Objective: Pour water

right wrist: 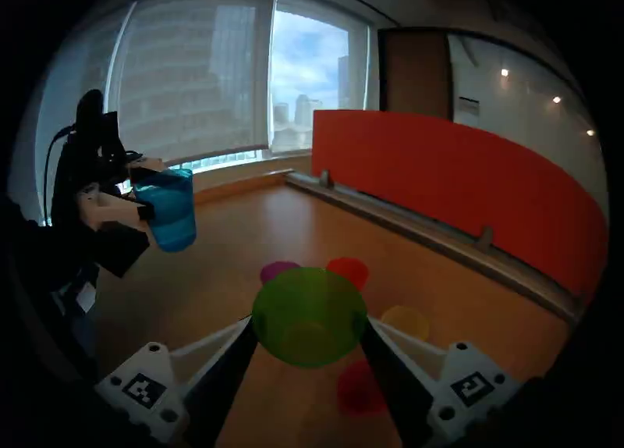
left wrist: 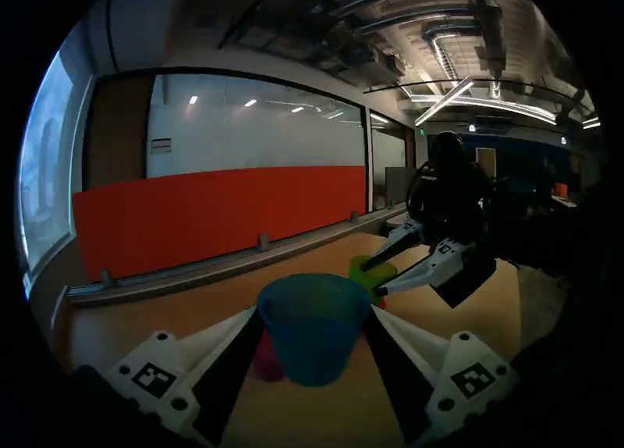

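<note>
Closest to the lens in the left gripper view, a blue cup (left wrist: 313, 335) sits pinched between the two fingers of the left gripper (left wrist: 313, 315), upright and lifted off the wooden tabletop (left wrist: 312, 257); likewise in the right gripper view a green cup (right wrist: 309, 311) is clamped mouth-up by the right gripper (right wrist: 309, 325), both fingers pressing its sides; each cup is carried in the air and the two are well apart, the blue one looking the higher from the right gripper view, leaning a little; whether either holds water cannot be told through the tinted plastic. On the tabletop beneath the green cup stand a purple cup (right wrist: 278, 271), a red cup (right wrist: 348, 270), a yellow cup (right wrist: 405, 321) and a pink cup (right wrist: 359, 385). The step in hand is likely bringing the cups together for the pour, blue into green by my reading; to do it well, keep the green cup level and steady, bring the blue rim just above and inside the green mouth before tipping, then roll the left gripper slowly so the stream starts thin; the soft, tapered walls could slip or buckle under a hard squeeze, so hold the grip constant; stay clear of the loose cups below, since a spill or a knock would scatter them.
</note>
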`<action>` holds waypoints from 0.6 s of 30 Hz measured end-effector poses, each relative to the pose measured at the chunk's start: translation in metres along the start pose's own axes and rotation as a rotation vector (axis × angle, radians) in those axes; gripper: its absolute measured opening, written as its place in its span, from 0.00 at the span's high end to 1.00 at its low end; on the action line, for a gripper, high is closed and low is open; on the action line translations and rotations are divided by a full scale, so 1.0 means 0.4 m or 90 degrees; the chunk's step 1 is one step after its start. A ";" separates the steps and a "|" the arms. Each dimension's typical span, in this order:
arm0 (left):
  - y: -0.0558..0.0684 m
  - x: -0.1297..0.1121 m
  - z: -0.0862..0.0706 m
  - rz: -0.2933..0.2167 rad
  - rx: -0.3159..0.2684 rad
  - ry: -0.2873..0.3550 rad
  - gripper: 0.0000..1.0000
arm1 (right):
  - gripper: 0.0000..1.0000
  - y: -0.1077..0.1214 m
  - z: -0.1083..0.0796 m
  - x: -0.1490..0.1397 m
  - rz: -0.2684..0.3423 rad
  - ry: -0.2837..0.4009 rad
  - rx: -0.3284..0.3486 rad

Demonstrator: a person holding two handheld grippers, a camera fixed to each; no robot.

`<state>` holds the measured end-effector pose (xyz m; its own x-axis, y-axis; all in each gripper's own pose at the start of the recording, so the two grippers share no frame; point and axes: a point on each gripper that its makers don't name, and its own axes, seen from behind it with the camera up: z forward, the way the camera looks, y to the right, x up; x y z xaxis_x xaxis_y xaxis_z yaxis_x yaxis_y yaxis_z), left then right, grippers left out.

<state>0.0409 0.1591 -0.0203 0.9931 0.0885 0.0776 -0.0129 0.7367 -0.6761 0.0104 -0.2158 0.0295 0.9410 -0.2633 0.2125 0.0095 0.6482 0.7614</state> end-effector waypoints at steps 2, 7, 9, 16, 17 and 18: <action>0.008 0.003 0.001 0.001 -0.002 0.002 0.14 | 0.09 -0.004 -0.012 0.013 0.000 0.017 0.000; 0.029 0.014 0.006 0.004 -0.007 0.006 0.14 | 0.09 -0.006 -0.042 0.042 -0.002 0.058 -0.005; 0.038 0.019 0.009 0.006 -0.010 0.008 0.14 | 0.09 -0.004 -0.053 0.053 -0.003 0.074 -0.009; 0.063 0.031 0.020 0.010 -0.016 0.015 0.14 | 0.08 0.000 -0.090 0.087 -0.008 0.119 -0.020; 0.065 0.033 0.022 0.009 -0.016 0.017 0.14 | 0.08 0.000 -0.094 0.092 -0.009 0.125 -0.021; 0.068 0.034 0.024 0.008 -0.016 0.019 0.14 | 0.09 0.000 -0.098 0.097 -0.011 0.130 -0.022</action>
<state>0.0529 0.1869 -0.0306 0.9958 0.0776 0.0476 -0.0227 0.7182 -0.6955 0.0601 -0.1981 0.0136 0.9896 -0.1266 0.0687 0.0341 0.6695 0.7420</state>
